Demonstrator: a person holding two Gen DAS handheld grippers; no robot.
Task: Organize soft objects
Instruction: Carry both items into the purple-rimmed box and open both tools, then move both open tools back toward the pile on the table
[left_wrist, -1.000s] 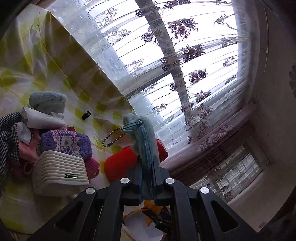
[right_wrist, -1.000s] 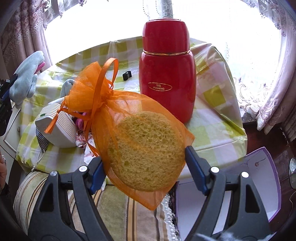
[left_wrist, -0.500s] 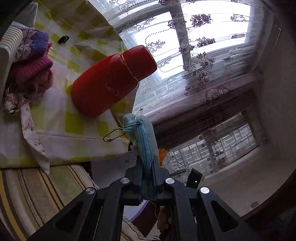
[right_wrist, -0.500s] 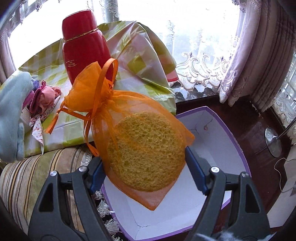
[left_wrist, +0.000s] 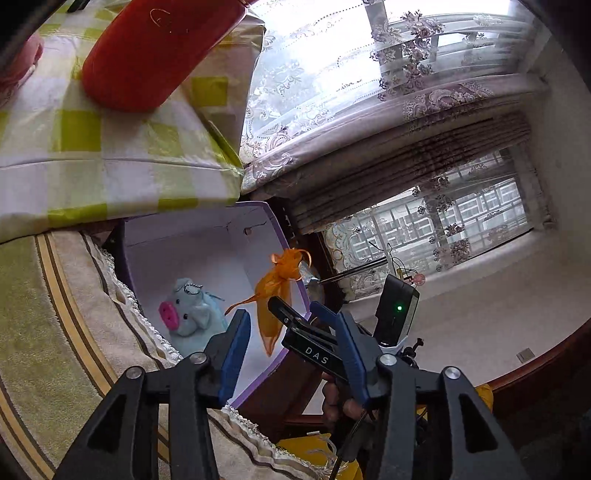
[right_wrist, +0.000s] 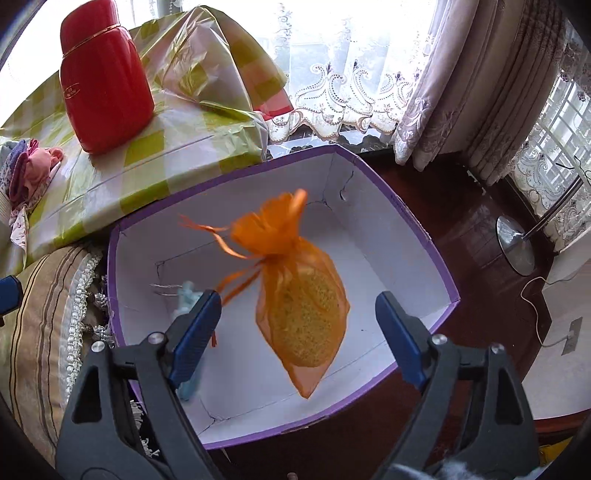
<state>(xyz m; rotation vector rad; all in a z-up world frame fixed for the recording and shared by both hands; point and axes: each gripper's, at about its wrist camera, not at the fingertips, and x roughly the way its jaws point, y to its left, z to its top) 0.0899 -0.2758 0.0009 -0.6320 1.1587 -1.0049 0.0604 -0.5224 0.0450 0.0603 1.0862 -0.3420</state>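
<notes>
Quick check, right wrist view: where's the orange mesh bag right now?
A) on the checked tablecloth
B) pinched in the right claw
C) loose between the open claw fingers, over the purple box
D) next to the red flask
C: the orange mesh bag touches neither finger of the right claw and hangs over the purple box.

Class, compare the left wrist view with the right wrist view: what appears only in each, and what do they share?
Only the left wrist view shows the blue pig plush's face, lying in the box, and the right tongs from outside. Only the right wrist view shows the yellow sponge inside the orange organza bag, clear of the open tongs, and the pink clothes. Both share the purple-edged box, red flask and checked tablecloth.
</notes>
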